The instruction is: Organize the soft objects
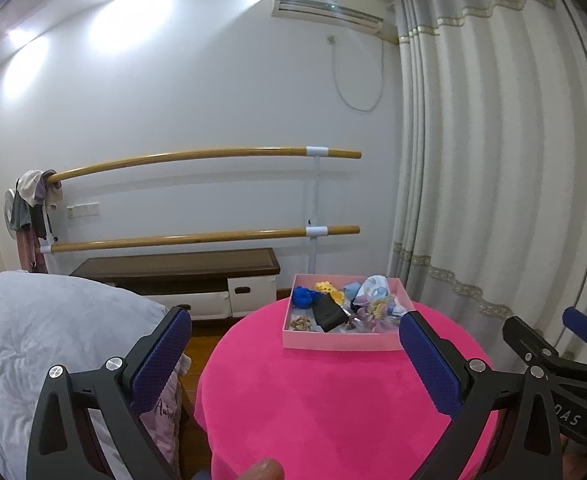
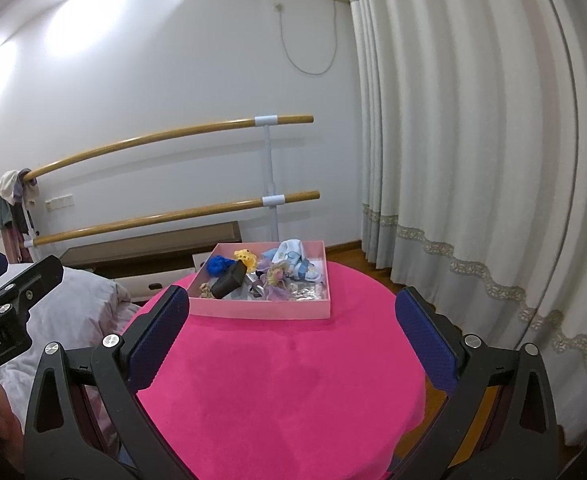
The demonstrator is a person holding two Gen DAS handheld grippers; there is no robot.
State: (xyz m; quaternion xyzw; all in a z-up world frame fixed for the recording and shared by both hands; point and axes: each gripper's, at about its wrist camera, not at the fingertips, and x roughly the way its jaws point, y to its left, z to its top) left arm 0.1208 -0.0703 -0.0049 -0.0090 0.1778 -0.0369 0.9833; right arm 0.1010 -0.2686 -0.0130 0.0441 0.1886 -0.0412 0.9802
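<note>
Landmark: pink box [image 1: 339, 340], shallow and lidless, standing on the far part of the round table's pink cloth [image 1: 313, 400], well away from the near edge.

Contents of the box, all soft or small goods lying loose and overlapping:
- blue yarn-like tuft [image 1: 303, 295], far left corner of the box;
- yellow knitted piece [image 1: 325, 289], just beside the tuft, along the far wall;
- black pouch [image 1: 328, 312], tilted, in the middle left;
- pale blue and white printed cloth [image 1: 369, 290], bunched toward the far right corner;
- lilac and cream scrunchie-like bundle [image 2: 277, 280], near the right middle;
- small beige item [image 1: 300, 323], near left corner, too small to identify.

No soft item shows on the cloth outside the box. Since everything is gathered inside yet unsorted, the scene fits either a jumble awaiting sorting or a collection already put away; the views cannot settle which.

Left gripper [image 1: 293, 360]: held in front of the box, over the near cloth, its blue pads spread wide with nothing between them. It frames the box, a stance suited to approach or to standing clear.

Right gripper [image 2: 293, 344]: likewise in front of the box and to its right, jaws wide apart and empty. Its side shows at the edge of the left wrist view.

Beside the table, left of the box: a grey duvet [image 1: 45, 340].
</note>
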